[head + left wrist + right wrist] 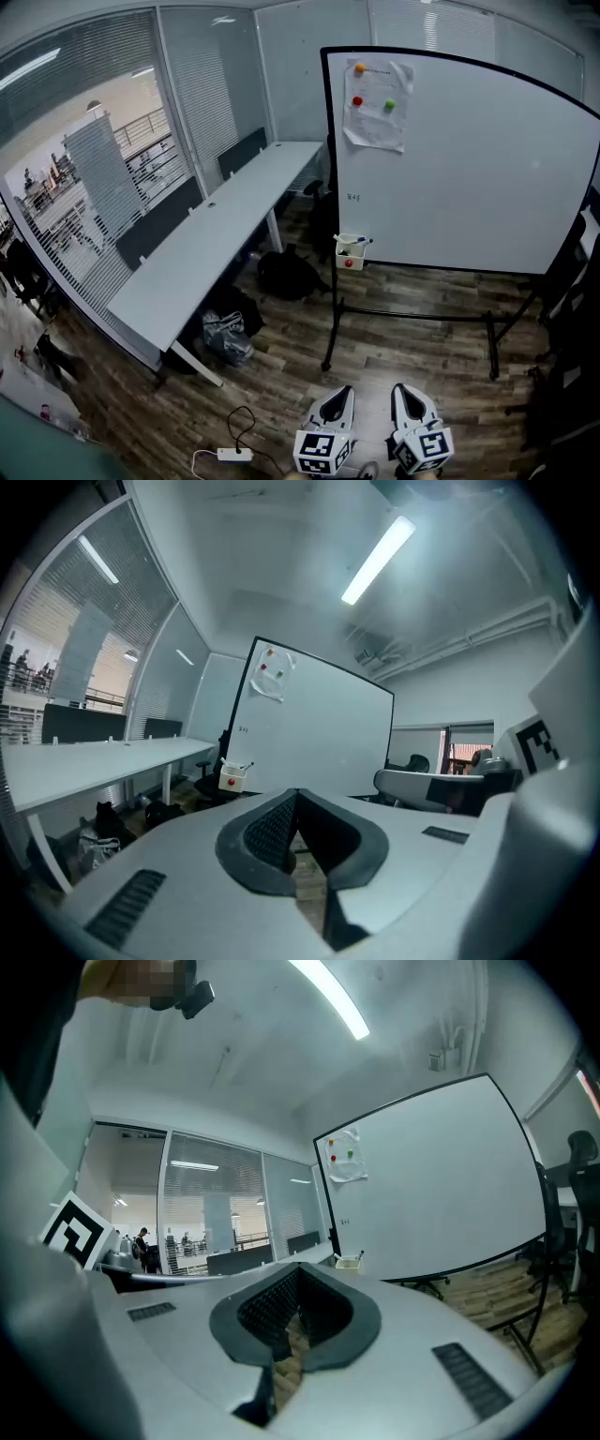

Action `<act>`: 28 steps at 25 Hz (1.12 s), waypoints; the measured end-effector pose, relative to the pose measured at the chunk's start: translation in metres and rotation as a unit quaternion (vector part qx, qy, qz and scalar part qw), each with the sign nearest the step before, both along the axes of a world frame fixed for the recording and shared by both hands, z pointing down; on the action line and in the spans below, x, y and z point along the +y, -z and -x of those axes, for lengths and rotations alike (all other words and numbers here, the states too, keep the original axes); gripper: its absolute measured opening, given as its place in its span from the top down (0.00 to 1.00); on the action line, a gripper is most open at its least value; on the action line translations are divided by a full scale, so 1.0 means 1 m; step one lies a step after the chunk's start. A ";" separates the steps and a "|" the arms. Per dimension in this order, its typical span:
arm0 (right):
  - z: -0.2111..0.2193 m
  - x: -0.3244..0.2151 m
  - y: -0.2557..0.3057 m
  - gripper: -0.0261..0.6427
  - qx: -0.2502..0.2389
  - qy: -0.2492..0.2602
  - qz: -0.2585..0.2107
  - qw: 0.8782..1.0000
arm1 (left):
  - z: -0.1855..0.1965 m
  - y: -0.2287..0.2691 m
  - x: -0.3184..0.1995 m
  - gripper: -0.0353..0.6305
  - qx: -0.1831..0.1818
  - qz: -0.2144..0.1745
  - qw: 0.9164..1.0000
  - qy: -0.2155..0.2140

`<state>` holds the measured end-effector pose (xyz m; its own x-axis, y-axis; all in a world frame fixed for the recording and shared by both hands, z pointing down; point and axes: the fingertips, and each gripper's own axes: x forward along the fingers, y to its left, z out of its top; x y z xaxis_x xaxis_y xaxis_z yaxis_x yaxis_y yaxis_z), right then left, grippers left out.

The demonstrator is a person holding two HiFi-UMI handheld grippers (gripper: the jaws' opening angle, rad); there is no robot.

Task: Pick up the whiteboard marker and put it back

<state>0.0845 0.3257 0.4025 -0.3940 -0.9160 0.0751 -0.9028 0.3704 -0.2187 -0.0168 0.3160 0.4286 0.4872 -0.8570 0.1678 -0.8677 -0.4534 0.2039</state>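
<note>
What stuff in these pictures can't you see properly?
- Writing on the whiteboard: too small to read in the head view and in both gripper views.
- Marker in the white box: tiny in the head view, and the box hides its lower end.
- Paper sheet: any print on it is too small in all views.
- Bags under the desk: in the head view the desk covers part of them.

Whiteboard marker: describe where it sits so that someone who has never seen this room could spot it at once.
Find the large standing whiteboard on the right of the head view. At its lower left corner sits a small white box with a red dot on its front. The marker is the thin dark-tipped stick that pokes out of the box's top towards the right.
</note>
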 end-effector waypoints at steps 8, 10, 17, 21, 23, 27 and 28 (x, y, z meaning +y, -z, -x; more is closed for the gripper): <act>0.015 0.002 -0.001 0.94 0.015 0.001 0.001 1.000 | 0.021 0.001 0.002 0.94 -0.010 -0.014 1.000 0.009; 0.020 0.004 -0.006 0.94 0.016 0.002 0.002 1.000 | 0.028 0.003 0.004 0.94 -0.013 -0.023 1.000 0.011; 0.043 0.007 -0.013 0.94 -0.004 -0.004 0.016 1.000 | 0.051 -0.003 0.005 0.94 -0.016 -0.020 1.000 -0.008; 0.057 0.011 -0.011 0.94 -0.011 -0.016 0.018 1.000 | 0.064 0.003 0.007 0.94 -0.020 -0.037 0.999 -0.013; 0.061 0.015 -0.017 0.94 -0.012 -0.019 0.020 1.000 | 0.069 0.006 0.008 0.94 -0.017 -0.044 0.999 -0.014; 0.061 0.019 -0.019 0.94 -0.009 -0.029 0.022 0.999 | 0.070 0.001 0.006 0.94 -0.006 -0.040 0.999 -0.026; 0.059 0.019 -0.020 0.94 -0.007 -0.030 0.022 0.999 | 0.069 -0.001 0.005 0.94 -0.004 -0.039 0.999 -0.027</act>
